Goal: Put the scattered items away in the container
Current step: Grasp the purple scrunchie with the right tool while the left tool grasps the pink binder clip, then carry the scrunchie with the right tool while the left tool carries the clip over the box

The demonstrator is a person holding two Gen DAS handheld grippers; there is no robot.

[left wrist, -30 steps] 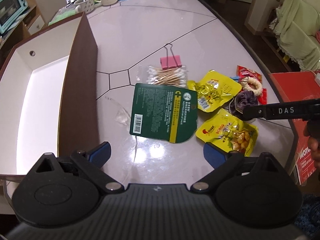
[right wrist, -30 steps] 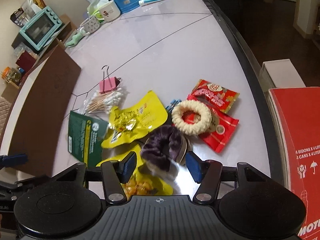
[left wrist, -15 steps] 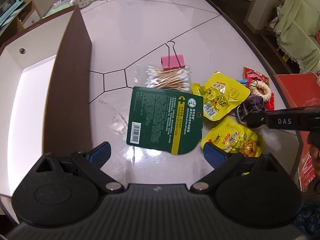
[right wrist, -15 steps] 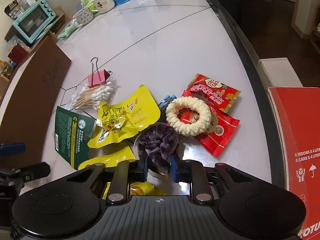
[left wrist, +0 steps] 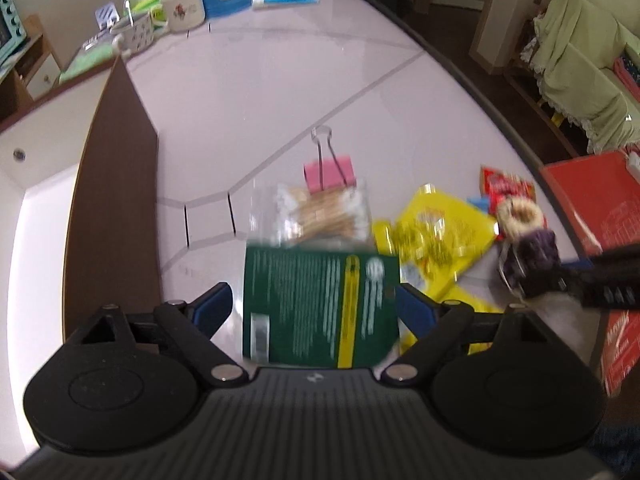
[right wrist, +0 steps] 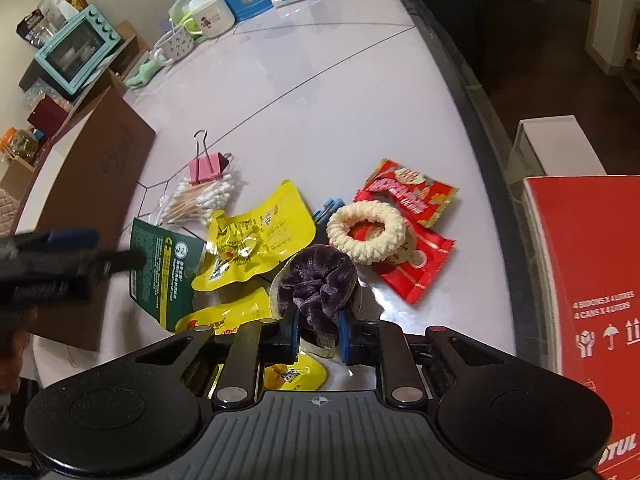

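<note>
Right gripper (right wrist: pixel 319 330) is sitting low over the table (right wrist: pixel 320 92), clamping the purple scrunchie (right wrist: pixel 318 282) beside the cream one (right wrist: pixel 366 232). Left gripper (left wrist: pixel 312 306) is hovering spread wide, straddling the green packet (left wrist: pixel 320 304); container (left wrist: pixel 114 184) lying left.

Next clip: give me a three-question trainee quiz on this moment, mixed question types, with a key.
1. True or false: the right gripper has its jaws shut on the purple scrunchie.
2. What lies between the open jaws of the left gripper? A) pink binder clip B) green packet C) cotton swabs
3. Fill in: the cream scrunchie rests on a ___ snack packet.

Key: 1 true; 2 B; 3 red.
</note>
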